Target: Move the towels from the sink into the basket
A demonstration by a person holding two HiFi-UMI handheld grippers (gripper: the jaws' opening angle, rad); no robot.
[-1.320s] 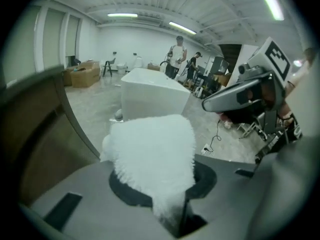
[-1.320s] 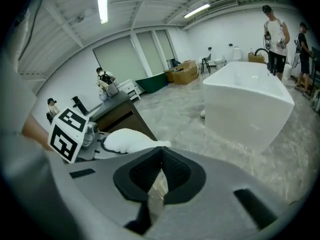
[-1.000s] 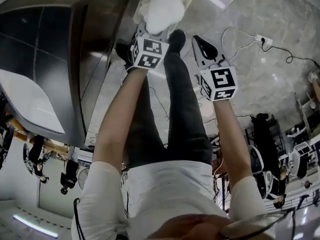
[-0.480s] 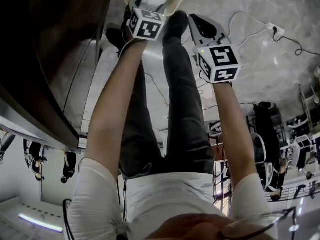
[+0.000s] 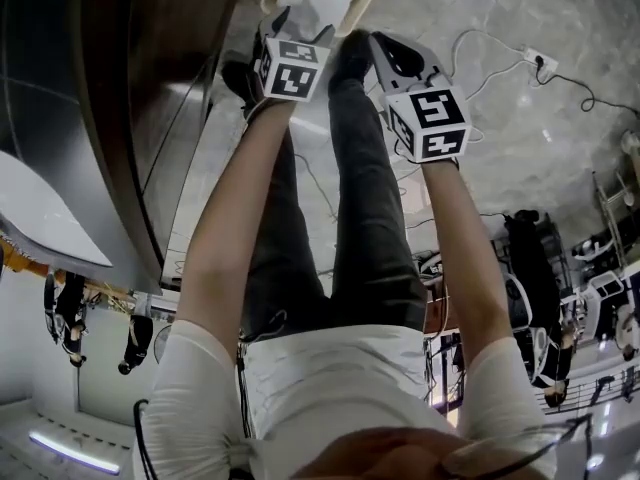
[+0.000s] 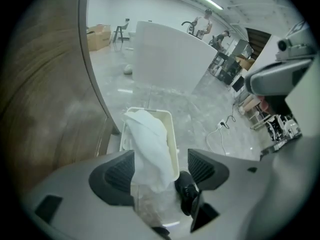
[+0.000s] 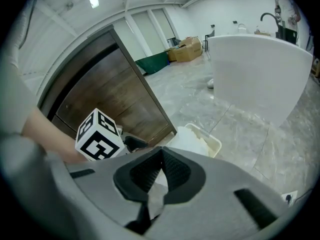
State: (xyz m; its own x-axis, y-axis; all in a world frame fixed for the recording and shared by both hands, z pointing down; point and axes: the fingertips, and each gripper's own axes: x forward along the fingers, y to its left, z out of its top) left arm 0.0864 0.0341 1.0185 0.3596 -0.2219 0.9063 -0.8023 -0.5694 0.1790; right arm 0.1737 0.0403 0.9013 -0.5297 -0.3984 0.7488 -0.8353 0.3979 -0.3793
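Now your left gripper [image 6: 161, 170] has its jaws wide apart and they press on nothing. Just below them the white towel [image 6: 150, 144] lies in the basket [image 6: 174, 129] and hangs over its near rim. Your right gripper [image 7: 161, 171], beside the left one, is closed and empty.

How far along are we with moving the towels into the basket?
Done: a white towel hangs over the rim of the basket. In hand: nothing; the left claw is open above it, the right claw shut and empty. Left: unclear, the sink isn't in view.
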